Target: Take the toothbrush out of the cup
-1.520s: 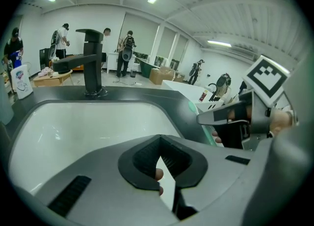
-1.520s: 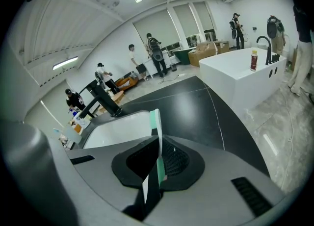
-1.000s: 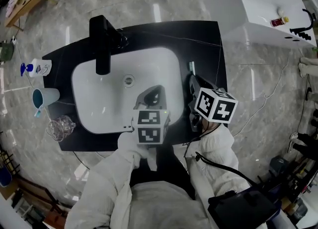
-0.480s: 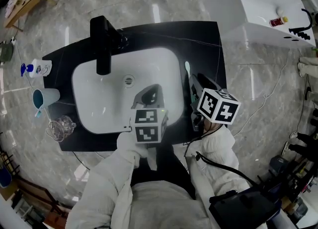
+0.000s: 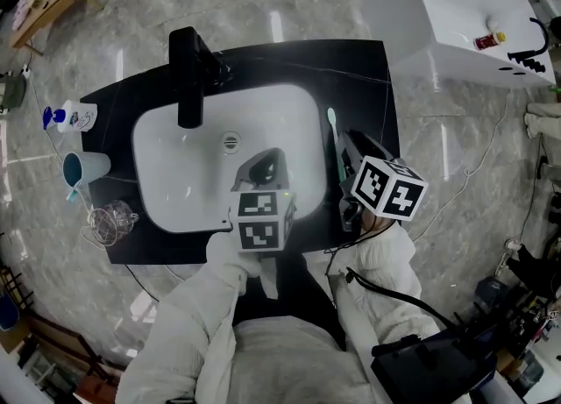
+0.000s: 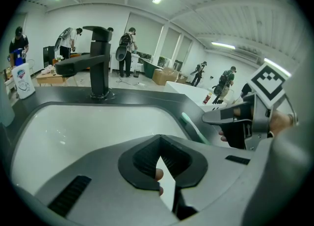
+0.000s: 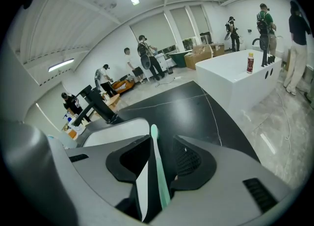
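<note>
Fingers (image 7: 192, 163) on the right gripper (image 7: 162, 139) are spread wide, having just been opening. The toothbrush (image 7: 157, 166) is left lying loose between them. It's not pinched by either pad, though it runs closer to the left one. So yeah, nothing is being gripped on that side.

The toothbrush is mint green and is laid flat on the black counter (image 5: 368, 69), just beside the sink's right rim. Its head is pointed away from the person.

The left gripper (image 6: 160, 139) is held next to it, over the near part of the white sink (image 5: 175, 183). Its fingertips are closed together and nothing is caught between them.

Further back, a black faucet (image 5: 188, 78) is mounted on the far side of the sink, with its spout reaching over the basin.

The blue cup (image 5: 88, 167) is parked at the counter's left edge, well apart from the toothbrush with the whole sink between them. A white bottle (image 5: 74, 116) with a blue cap is set just past the cup.

Off beyond the counter's right corner, a big white tub (image 5: 438, 17) can be seen on the floor.
</note>
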The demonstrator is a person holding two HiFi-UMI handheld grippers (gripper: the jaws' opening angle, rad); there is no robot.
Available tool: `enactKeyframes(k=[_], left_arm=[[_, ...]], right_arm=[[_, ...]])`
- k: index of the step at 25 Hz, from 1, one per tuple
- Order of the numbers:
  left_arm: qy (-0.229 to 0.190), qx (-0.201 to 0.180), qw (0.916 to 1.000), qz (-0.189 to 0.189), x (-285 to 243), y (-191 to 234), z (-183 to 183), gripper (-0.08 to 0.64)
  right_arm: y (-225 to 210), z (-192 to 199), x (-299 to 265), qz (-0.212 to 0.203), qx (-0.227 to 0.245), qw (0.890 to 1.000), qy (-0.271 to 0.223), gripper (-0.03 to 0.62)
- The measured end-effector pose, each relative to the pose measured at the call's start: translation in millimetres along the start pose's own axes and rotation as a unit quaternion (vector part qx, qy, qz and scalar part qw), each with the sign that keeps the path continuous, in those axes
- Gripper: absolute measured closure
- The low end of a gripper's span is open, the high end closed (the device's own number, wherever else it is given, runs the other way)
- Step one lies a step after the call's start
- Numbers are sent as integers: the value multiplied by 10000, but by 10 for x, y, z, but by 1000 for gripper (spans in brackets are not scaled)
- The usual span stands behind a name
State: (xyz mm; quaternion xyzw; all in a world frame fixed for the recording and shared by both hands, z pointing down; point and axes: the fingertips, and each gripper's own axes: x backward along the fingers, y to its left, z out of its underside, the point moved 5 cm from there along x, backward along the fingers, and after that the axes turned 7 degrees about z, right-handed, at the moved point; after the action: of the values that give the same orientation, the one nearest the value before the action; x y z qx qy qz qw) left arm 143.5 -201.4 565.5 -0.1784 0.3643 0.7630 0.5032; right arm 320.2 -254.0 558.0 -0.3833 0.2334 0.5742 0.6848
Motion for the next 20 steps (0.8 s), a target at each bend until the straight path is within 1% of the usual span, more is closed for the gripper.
enactKeyframes(k=[8, 12, 18, 20], left_arm=[[-121, -10, 9999, -110, 253, 106, -75, 560], [-278, -17, 9994, -203, 454, 199, -165, 560], [-483, -3, 9982, -347, 812, 376, -245, 560], [-591, -23, 9976, -364, 938, 417, -300, 560]], right_arm=[[113, -79, 209, 92, -43, 9998, -178, 468], [319, -143, 332, -37, -45, 9995, -315, 469], [686, -136, 526, -246, 0, 9987, -457, 472], [793, -136, 605, -284, 12, 9981, -542, 492]])
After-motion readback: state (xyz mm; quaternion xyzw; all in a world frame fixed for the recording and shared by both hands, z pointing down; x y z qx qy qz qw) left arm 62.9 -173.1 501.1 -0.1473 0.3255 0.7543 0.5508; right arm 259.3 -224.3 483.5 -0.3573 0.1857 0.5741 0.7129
